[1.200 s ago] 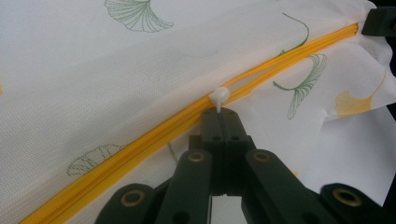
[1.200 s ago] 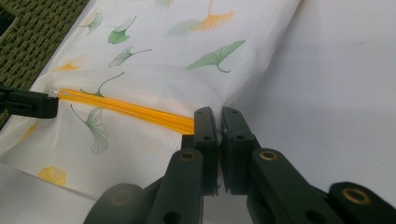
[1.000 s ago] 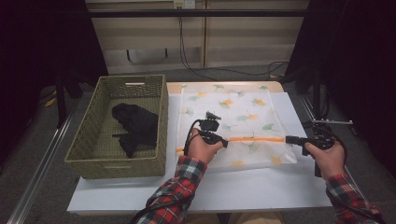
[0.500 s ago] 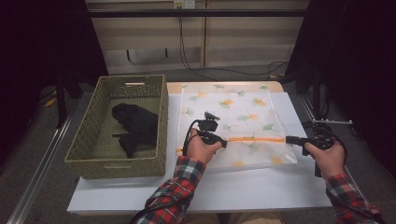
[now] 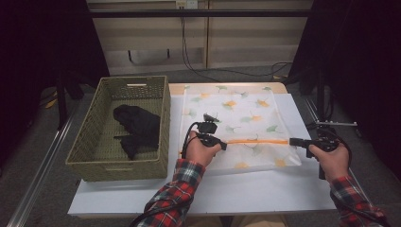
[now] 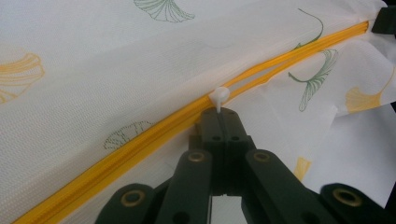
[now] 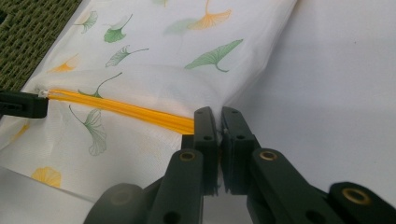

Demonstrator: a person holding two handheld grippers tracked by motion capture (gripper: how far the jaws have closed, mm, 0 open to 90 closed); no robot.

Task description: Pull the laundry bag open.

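- The bag (image 5: 236,124), white mesh printed with ginkgo leaves, lies flat on the table (image 5: 246,189) just right of the basket (image 5: 163,124); its orange zipper (image 5: 257,141) runs across it near our edge.
- In the left gripper view the white pull (image 6: 218,96) stands up from the zipper (image 6: 140,135), and the left gripper (image 6: 223,116) has its jaws pressed together on the pull's thin stem.
- We judge the step to be running the slider along the track, so we keep that pinch firm: the stem is small and looks likely to slip out if we ease off.
- We draw the pull straight along the line of the teeth, low and level. Lifting or twisting it would likely cock the slider and jam it in the mesh.
- The right gripper (image 7: 219,122) is clamped on the bag's edge at the zipper's far end, by the right corner.
- We use that hold as an anchor, pulling gently away from the left gripper so the track stays taut and straight. Slack cloth bunches ahead of the slider.
- We watch the loose fabric just beside the teeth, where the bag puffs up in the right gripper view, and keep it out of the slider's path.
- The dark garment (image 5: 137,127) in the basket lies well apart from both hands and needs no attention yet.
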